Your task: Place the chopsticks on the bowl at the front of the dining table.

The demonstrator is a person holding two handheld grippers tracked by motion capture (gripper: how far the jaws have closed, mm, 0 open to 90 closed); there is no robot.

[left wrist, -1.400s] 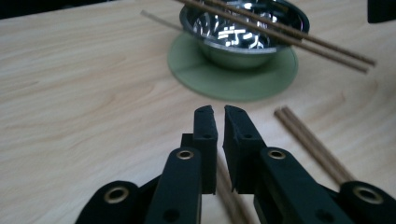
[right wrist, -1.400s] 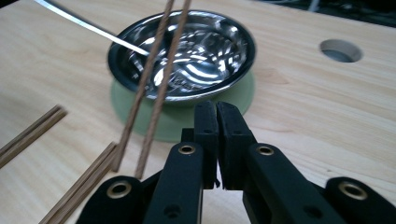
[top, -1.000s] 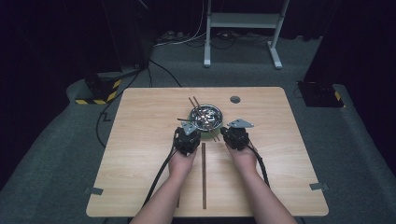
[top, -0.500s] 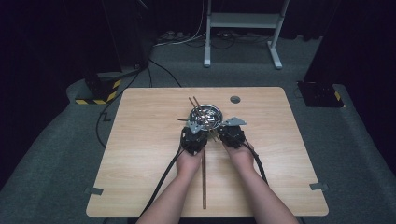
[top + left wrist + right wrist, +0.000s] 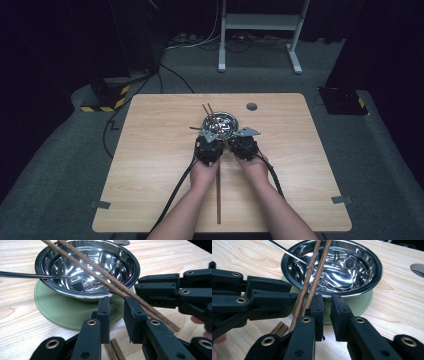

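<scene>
A: Where's the bowl point(image 5: 219, 123)?

B: Mid-bench point(image 5: 150, 150), a bit toward the far side, sitting on a green mat point(image 5: 57, 307). It's shiny steel. A spoon point(image 5: 30, 275) lies in it, handle sticking out over the left rim.

A: And the chopsticks point(image 5: 100, 275)?

B: One pair rests across the bowl, far ends poking out past the far rim, near ends coming down over the near rim to the bench between the two tools. A second pair point(image 5: 218, 192) lies flat on the bench, running toward the near edge between the person's forearms.

A: The left hand-held gripper point(image 5: 117, 315)?

B: Just near of the bowl, pointing at it. Its jaws stand a little apart with nothing between them; they have just been opening slightly. The tips hang over the mat's near edge.

A: The right hand-held gripper point(image 5: 327, 315)?

B: Right beside the left one, also aimed at the bowl. Jaws a narrow gap apart, empty, and they too have just been easing open. The sloping chopsticks pass just left of its left jaw in its own view; I can't tell whether they touch it.

A: So neither tool is gripping?

B: Both released.
</scene>
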